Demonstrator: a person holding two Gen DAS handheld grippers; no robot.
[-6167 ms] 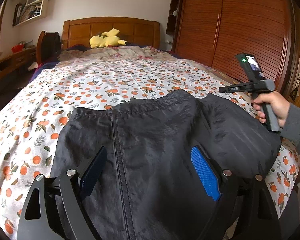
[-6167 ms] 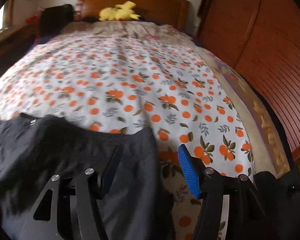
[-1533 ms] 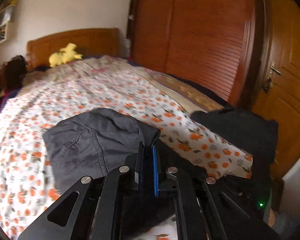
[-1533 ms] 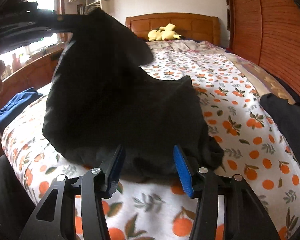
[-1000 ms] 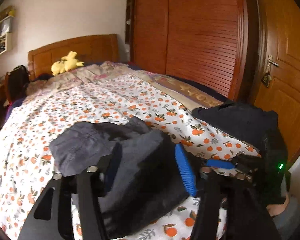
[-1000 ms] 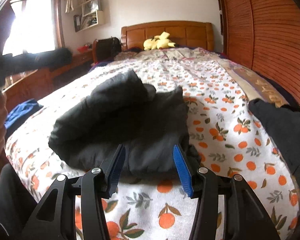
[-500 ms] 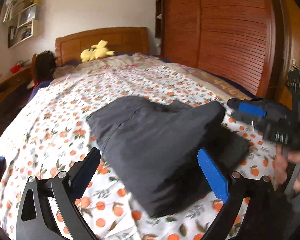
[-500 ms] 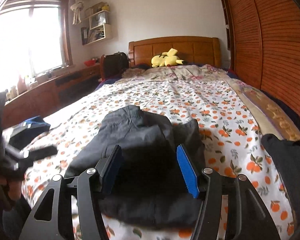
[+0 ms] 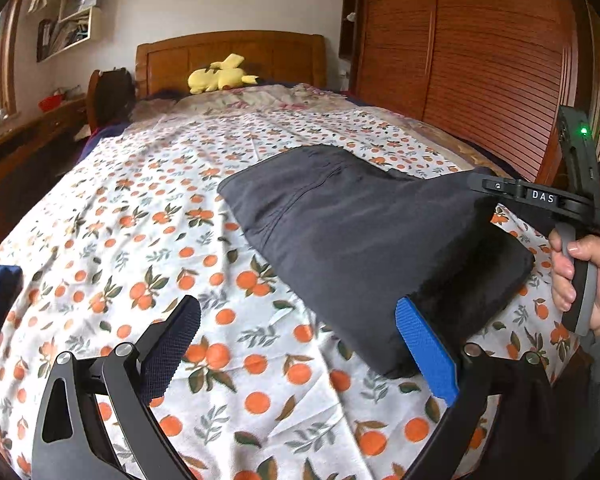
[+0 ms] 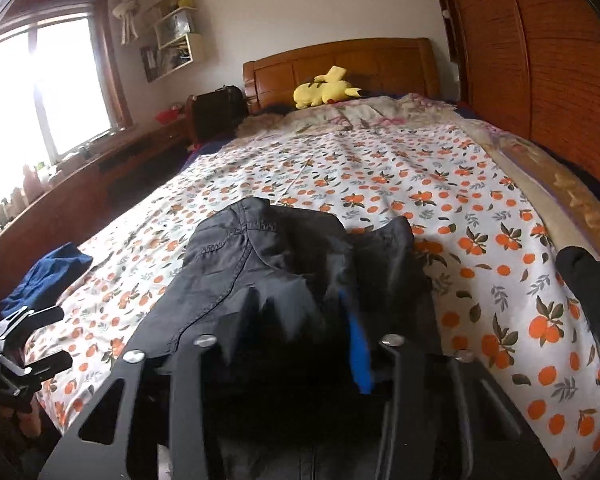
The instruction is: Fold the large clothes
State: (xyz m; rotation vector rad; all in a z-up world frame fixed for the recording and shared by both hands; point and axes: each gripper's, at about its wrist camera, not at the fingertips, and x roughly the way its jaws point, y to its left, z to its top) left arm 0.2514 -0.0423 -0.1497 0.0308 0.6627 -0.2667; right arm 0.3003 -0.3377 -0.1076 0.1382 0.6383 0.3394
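Observation:
A dark grey garment (image 9: 360, 248) lies folded into a thick bundle on the orange-print bedsheet (image 9: 140, 240). My left gripper (image 9: 298, 308) hangs open and wide just in front of the bundle's near left corner, with only sheet between its fingers. A hand (image 9: 584, 280) holds my right gripper (image 9: 486, 188) at the bundle's right edge, which is lifted. In the right wrist view the garment (image 10: 268, 264) fills my right gripper (image 10: 300, 312). Its jaws are closing with bunched cloth between them. The blue pad (image 10: 358, 344) presses on the cloth, and cloth hides the other finger.
A yellow plush toy (image 9: 220, 76) lies by the wooden headboard (image 9: 228, 56). A slatted wooden wardrobe (image 9: 480, 60) runs along the right. Blue cloth (image 10: 48, 276) sits at the bed's left edge, another black garment (image 10: 588, 280) at its right. A window (image 10: 40, 92) and low cabinets are on the left.
My left gripper let go of the garment, opened wide and drew back to the left and down. My right gripper moved onto the bundle's edge and its jaws narrowed on the cloth.

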